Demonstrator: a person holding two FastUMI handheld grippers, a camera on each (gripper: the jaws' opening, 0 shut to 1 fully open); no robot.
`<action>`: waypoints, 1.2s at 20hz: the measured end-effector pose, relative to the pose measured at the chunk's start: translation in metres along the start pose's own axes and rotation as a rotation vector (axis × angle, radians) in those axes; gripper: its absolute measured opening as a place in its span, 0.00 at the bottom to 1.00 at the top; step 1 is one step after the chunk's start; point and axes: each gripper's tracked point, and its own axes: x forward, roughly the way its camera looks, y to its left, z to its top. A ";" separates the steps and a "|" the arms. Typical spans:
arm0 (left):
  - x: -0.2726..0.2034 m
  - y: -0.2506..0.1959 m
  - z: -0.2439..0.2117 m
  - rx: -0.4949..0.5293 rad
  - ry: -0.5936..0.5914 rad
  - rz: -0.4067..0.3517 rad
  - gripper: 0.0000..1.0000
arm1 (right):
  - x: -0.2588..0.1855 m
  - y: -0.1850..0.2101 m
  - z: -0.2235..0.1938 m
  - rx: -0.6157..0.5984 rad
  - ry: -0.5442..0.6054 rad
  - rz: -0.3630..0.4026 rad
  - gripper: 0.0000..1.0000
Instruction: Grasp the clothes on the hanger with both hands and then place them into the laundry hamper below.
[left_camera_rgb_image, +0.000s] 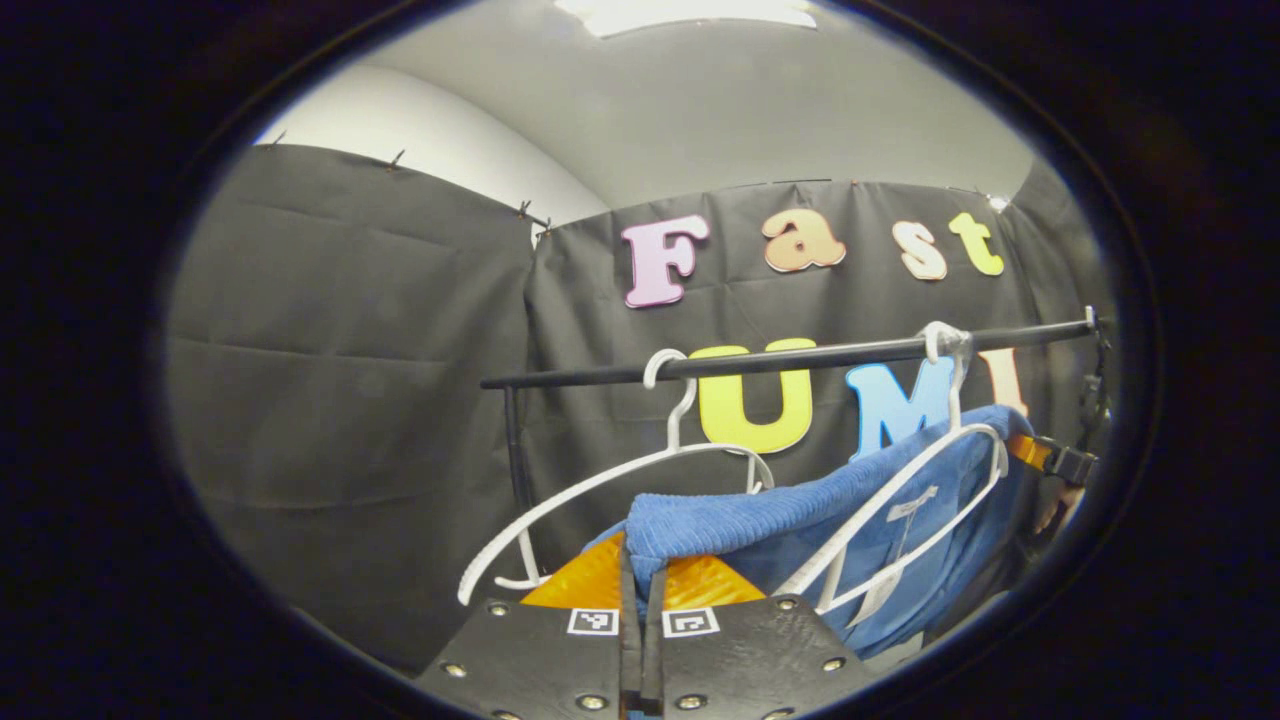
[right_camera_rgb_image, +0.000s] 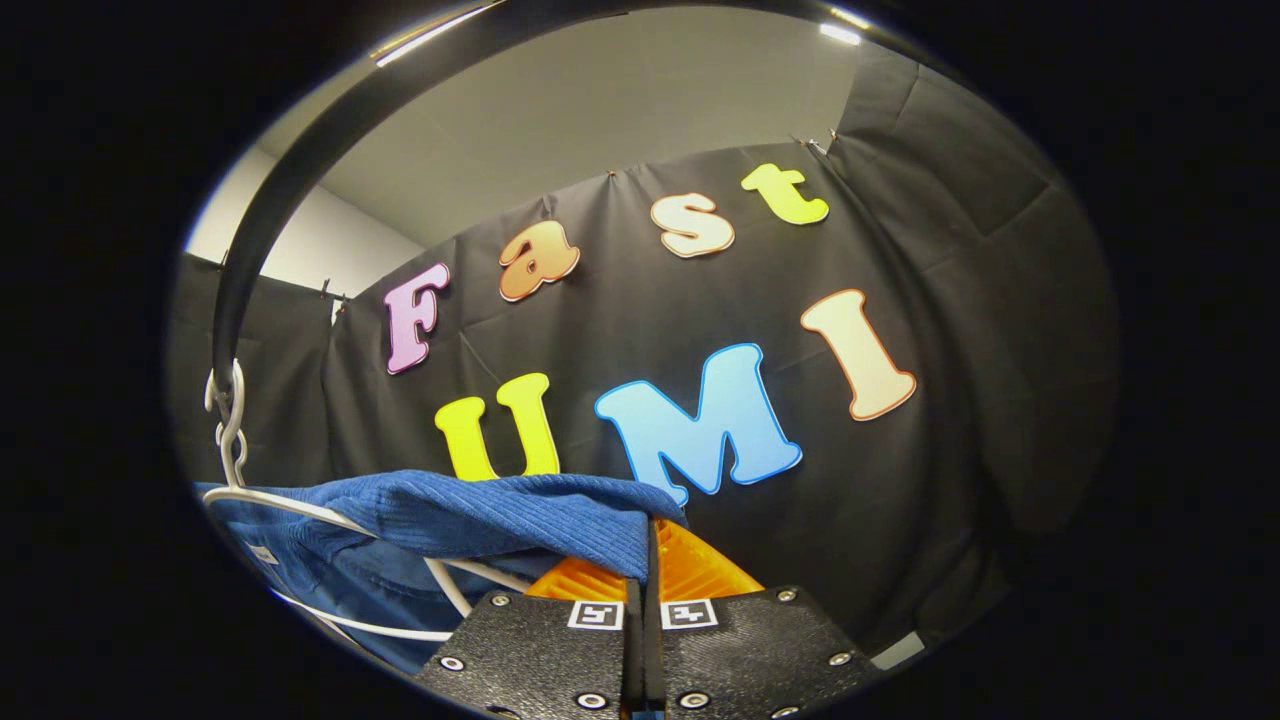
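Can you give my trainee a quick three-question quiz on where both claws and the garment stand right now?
1. True or false: the left claw is shut on the blue garment.
2. Multiple choice: in the left gripper view, the empty white hanger hangs on A) the black rail, B) the garment, C) a claw.
3. Fill in: the right claw grips the garment's ____.

Key: 1 true; 2 A; 3 edge.

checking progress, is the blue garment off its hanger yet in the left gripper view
No: the blue garment is draped over the white hanger, which hooks on the black rail, while the left gripper pinches its edge.
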 end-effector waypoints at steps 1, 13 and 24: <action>0.001 0.001 -0.001 -0.003 0.003 -0.013 0.00 | 0.002 0.000 0.000 -0.005 -0.004 -0.001 0.00; 0.018 0.002 -0.077 -0.108 0.153 -0.084 0.01 | 0.004 -0.009 -0.039 -0.062 0.045 -0.032 0.00; 0.003 -0.005 -0.133 -0.169 0.250 -0.132 0.01 | -0.030 -0.020 -0.064 -0.119 0.089 -0.059 0.00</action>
